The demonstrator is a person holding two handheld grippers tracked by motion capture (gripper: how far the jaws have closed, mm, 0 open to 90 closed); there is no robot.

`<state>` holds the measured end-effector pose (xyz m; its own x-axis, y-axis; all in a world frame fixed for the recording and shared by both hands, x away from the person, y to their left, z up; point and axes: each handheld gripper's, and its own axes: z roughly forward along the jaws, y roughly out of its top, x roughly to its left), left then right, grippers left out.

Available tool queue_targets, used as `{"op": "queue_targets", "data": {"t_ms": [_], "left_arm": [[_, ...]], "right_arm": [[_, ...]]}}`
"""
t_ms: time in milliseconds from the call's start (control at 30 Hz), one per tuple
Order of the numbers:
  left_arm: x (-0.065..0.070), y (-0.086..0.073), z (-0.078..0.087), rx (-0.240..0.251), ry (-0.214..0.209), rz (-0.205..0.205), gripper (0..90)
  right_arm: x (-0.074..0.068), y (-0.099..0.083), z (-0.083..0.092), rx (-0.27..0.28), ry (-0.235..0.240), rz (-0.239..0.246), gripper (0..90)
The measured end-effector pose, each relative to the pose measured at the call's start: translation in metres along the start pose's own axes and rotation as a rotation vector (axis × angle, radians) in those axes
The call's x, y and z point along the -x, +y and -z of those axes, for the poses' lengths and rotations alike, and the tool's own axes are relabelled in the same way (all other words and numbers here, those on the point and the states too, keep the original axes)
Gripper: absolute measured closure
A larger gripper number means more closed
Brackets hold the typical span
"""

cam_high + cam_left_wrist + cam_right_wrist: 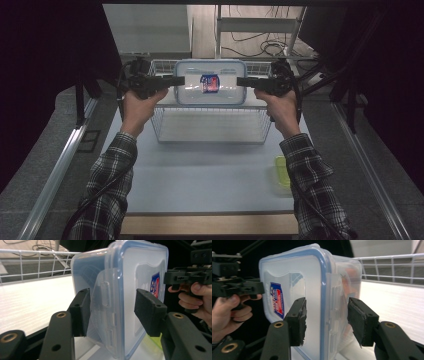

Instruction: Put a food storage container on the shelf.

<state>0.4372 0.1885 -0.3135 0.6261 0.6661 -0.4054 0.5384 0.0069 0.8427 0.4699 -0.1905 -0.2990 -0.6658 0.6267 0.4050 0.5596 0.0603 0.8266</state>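
A clear plastic box (225, 92) with a blue-rimmed lid and a red-and-blue sticker lies lid up over the far half of a white wire basket (210, 141). My left gripper (179, 80) reaches in level from the left, and its jaws straddle the box's left latch (106, 293). The lower pad (82, 312) lies against the latch flap, while the upper pad stands just off the lid. From the right, my right gripper (242, 81) straddles the opposite end (329, 302), with a gap between one pad (360, 322) and the box wall. Whether the box rests on the basket floor is unclear.
The basket stands at the far middle of a pale table (200, 185). A yellow-green lid or tray (282, 171) lies near the table's right edge. Metal rails run along both sides, with cables and a frame beyond the far end.
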Motion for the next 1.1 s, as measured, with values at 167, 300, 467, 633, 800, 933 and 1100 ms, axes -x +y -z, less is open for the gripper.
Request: {"op": "queue_targets", "data": {"t_ms": [167, 300, 467, 633, 800, 933, 1100], "left_arm": [[0.004, -0.001, -0.004, -0.02, 0.051, -0.029, 41.2], [-0.002, -0.001, -0.006, -0.01, 0.03, -0.006, 41.0], [-0.006, 0.0, -0.011, -0.017, 0.045, 0.017, 34.8], [-0.012, 0.001, -0.014, -0.012, 0.045, 0.061, 32.1], [-0.009, 0.002, -0.02, -0.014, 0.078, 0.055, 25.9], [-0.008, 0.001, -0.019, 0.01, 0.121, 0.057, 25.4], [-0.004, 0.001, -0.019, 0.009, 0.151, 0.018, 34.5]], "right_arm": [[-0.004, -0.003, -0.005, -0.032, -0.046, 0.027, 50.3], [-0.003, -0.005, -0.008, -0.035, -0.058, 0.019, 51.1], [-0.006, -0.006, -0.008, -0.054, -0.093, 0.043, 52.8], [-0.006, -0.008, -0.009, -0.052, -0.1, 0.035, 54.5], [-0.012, -0.008, -0.008, -0.04, -0.124, 0.062, 58.4], [-0.016, -0.009, -0.008, -0.045, -0.136, 0.075, 59.7], [-0.016, -0.008, -0.008, -0.027, -0.142, 0.054, 61.1]]}}
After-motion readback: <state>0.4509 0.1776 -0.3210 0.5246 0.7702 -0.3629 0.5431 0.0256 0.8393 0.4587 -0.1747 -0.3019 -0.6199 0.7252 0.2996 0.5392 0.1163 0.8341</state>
